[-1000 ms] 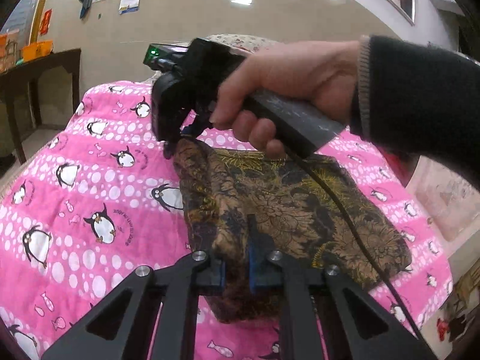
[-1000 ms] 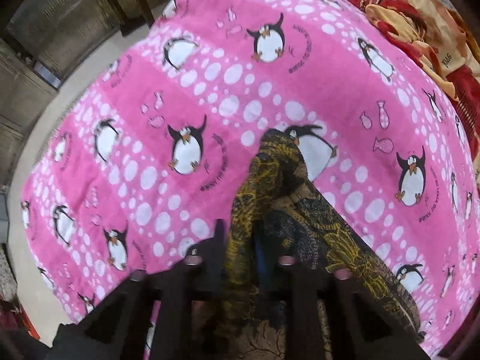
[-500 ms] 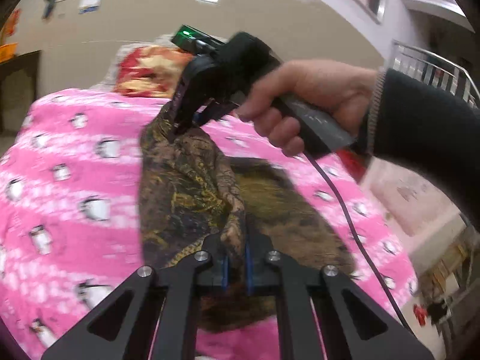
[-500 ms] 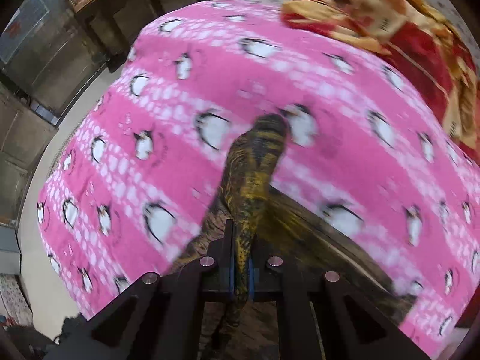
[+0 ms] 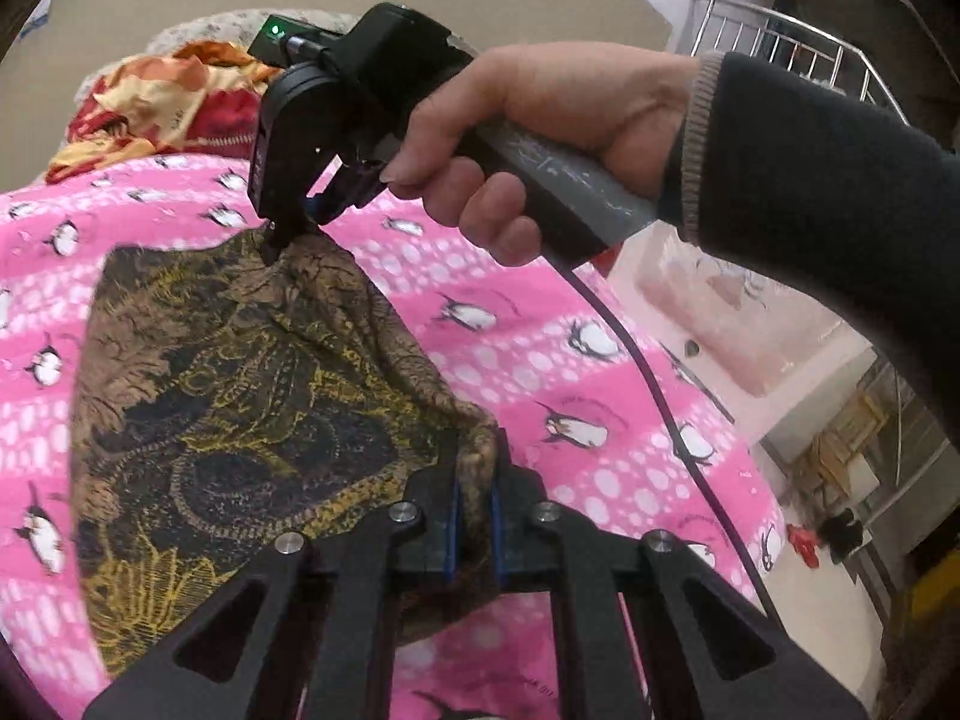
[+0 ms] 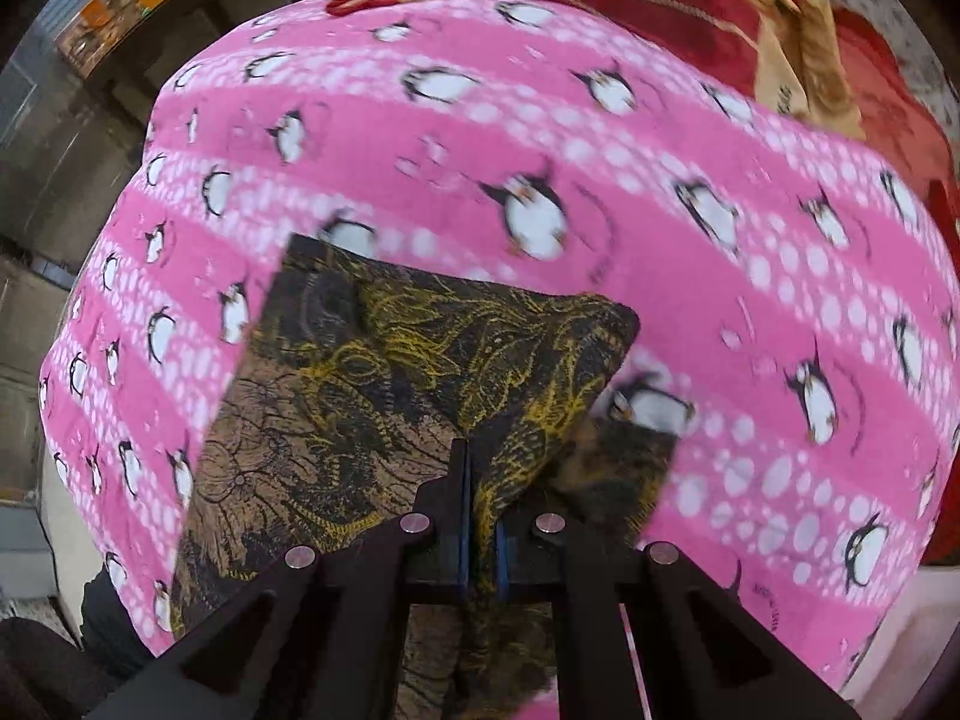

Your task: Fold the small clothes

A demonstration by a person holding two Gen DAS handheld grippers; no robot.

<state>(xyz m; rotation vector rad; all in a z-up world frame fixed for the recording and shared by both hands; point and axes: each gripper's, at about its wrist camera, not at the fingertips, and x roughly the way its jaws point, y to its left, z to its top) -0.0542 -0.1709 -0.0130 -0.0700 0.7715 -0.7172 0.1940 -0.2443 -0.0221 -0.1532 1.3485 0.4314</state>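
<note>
A small brown garment with a black and gold flower print point(image 5: 240, 408) lies on the pink penguin blanket point(image 5: 540, 360). My left gripper point(image 5: 474, 480) is shut on the garment's near right corner, and cloth bunches between its blue pads. A person's hand holds my right gripper point(image 5: 276, 246), which pinches the far corner of the same edge. In the right wrist view the garment point(image 6: 372, 396) spreads flat to the left, and my right gripper point(image 6: 480, 510) is shut on a raised fold of it.
A red and orange quilt point(image 5: 150, 108) is heaped at the far end of the bed, seen also as the red quilt point(image 6: 720, 12). A dark table point(image 6: 180, 6) with orange boxes stands beyond the bed's left side. Floor and a railing point(image 5: 780, 42) lie to the right.
Both grippers swept the held edge sideways across the bed. The garment went from lying flat, to lifted in a bunched ridge, to folded over and spread on the other side.
</note>
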